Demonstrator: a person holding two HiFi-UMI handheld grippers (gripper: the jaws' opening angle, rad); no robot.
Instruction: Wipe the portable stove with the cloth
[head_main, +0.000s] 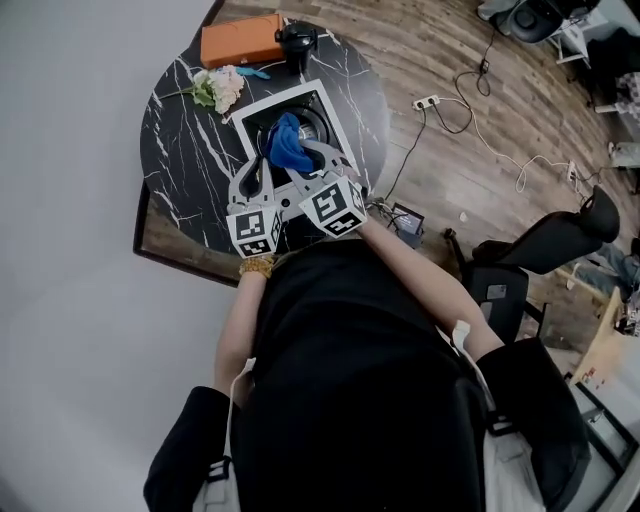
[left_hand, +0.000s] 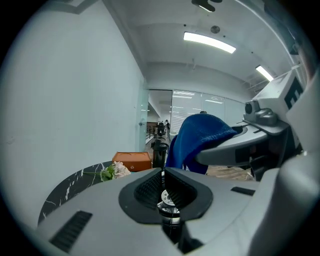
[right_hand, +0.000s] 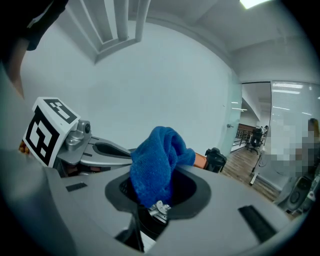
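The portable stove (head_main: 322, 101), a white square with a dark round middle, sits on the round black marble table (head_main: 180, 150). A blue cloth (head_main: 289, 146) hangs bunched just above the stove's middle. My right gripper (head_main: 306, 156) is shut on the blue cloth (right_hand: 155, 167), whose folds stand up between the jaws of that gripper (right_hand: 154, 192). My left gripper (head_main: 260, 165) is just left of the cloth, shut with nothing between its jaws. The left gripper view shows those jaws of the left gripper (left_hand: 163, 173) pressed together, with the blue cloth (left_hand: 197, 140) draped over the right gripper's fingers (left_hand: 235, 146).
An orange box (head_main: 240, 41) and a black object (head_main: 297, 41) stand at the table's far edge, with a bunch of pale flowers (head_main: 220, 88) left of the stove. Cables and a power strip (head_main: 428, 102) lie on the wood floor; an office chair (head_main: 545, 250) stands at the right.
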